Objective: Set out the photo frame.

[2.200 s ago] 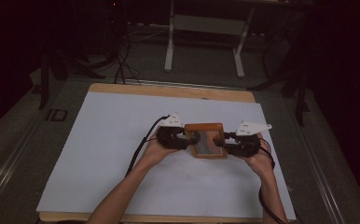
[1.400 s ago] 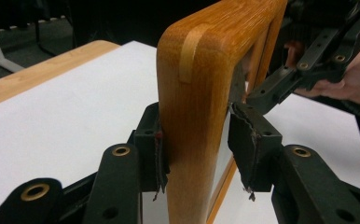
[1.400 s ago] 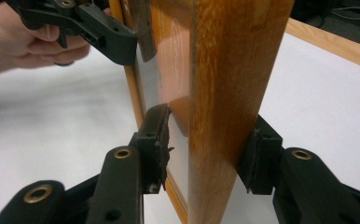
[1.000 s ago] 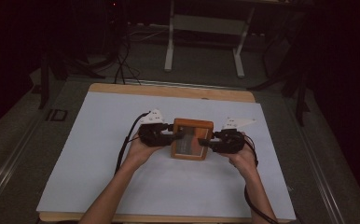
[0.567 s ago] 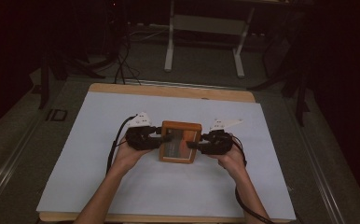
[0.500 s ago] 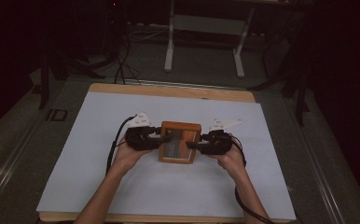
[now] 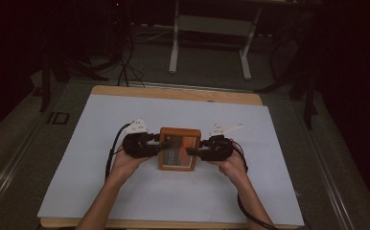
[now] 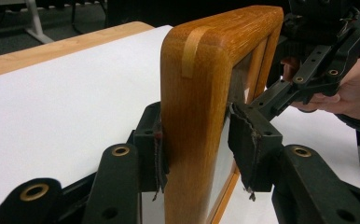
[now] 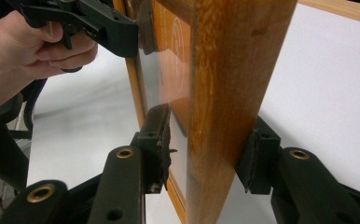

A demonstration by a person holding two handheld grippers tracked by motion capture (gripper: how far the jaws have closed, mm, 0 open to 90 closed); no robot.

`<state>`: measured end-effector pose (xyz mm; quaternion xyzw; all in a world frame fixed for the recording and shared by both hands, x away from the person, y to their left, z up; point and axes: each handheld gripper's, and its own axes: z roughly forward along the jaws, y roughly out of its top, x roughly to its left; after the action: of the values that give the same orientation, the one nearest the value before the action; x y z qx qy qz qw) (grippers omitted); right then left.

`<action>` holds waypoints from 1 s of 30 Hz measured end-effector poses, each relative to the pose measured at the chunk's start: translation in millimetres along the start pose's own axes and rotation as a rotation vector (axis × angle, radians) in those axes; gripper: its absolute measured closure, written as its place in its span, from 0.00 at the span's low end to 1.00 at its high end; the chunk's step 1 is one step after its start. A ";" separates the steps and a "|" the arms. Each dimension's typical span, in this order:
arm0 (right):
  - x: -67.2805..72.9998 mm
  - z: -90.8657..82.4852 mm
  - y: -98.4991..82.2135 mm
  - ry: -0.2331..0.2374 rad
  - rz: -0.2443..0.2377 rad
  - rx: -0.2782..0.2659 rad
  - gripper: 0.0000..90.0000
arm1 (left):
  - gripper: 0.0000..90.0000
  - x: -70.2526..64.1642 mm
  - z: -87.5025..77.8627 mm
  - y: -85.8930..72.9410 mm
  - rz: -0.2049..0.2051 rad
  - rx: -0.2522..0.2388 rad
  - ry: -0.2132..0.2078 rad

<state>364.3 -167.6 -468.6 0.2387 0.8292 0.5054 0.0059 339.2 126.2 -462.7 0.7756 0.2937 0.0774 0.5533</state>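
A wooden picture frame point(image 7: 179, 148) with an orange print behind glass is held between my two grippers over the white sheet point(image 7: 125, 110). My left gripper point(image 7: 160, 147) grips its left side, and its pads press on the wood point(image 8: 201, 93) from both faces. My right gripper point(image 7: 192, 152) grips the frame's right side. In the right gripper view, one pad point(image 9: 157, 135) lies on the glass side and the other on the back of the frame point(image 9: 225, 84). Each gripper view shows the opposite gripper at the frame's far edge: right gripper point(image 8: 318, 60), left gripper point(image 9: 99, 23).
The white sheet covers a wooden tabletop point(image 7: 173, 92) with its bare edge at the back. Beyond it are grey floor, a desk's metal legs point(image 7: 176, 43) and cables point(image 7: 125, 57). A small dark object point(image 7: 58, 117) lies on the floor left of the table.
Both hands have carried the frame leftward across the sheet and a little nearer the person. The grips look the same.
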 end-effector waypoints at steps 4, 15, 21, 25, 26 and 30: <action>0.1 4.0 -2.1 0.005 0.010 0.006 0.65 | 0.64 1.9 0.0 -3.9 -0.011 0.002 0.001; -2.1 8.1 -4.9 0.012 0.015 0.009 0.67 | 0.63 8.6 1.9 -9.2 -0.045 0.010 -0.015; -6.0 8.6 -7.0 0.019 0.043 -0.005 0.67 | 0.63 12.4 5.2 -10.2 -0.060 -0.002 -0.012; -10.5 10.0 -8.6 0.027 0.067 -0.021 0.67 | 0.63 15.2 7.5 -10.3 -0.077 -0.006 -0.007; -11.0 10.2 -8.8 0.027 0.070 -0.024 0.67 | 0.63 15.6 7.8 -10.3 -0.080 -0.006 -0.008; -12.4 11.1 -9.0 0.022 0.079 -0.028 0.67 | 0.62 16.8 9.9 -10.5 -0.092 -0.010 0.003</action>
<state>374.5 -166.6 -484.6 0.2653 0.8119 0.5196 -0.0198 353.3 129.6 -479.4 0.7583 0.3295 0.0543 0.5598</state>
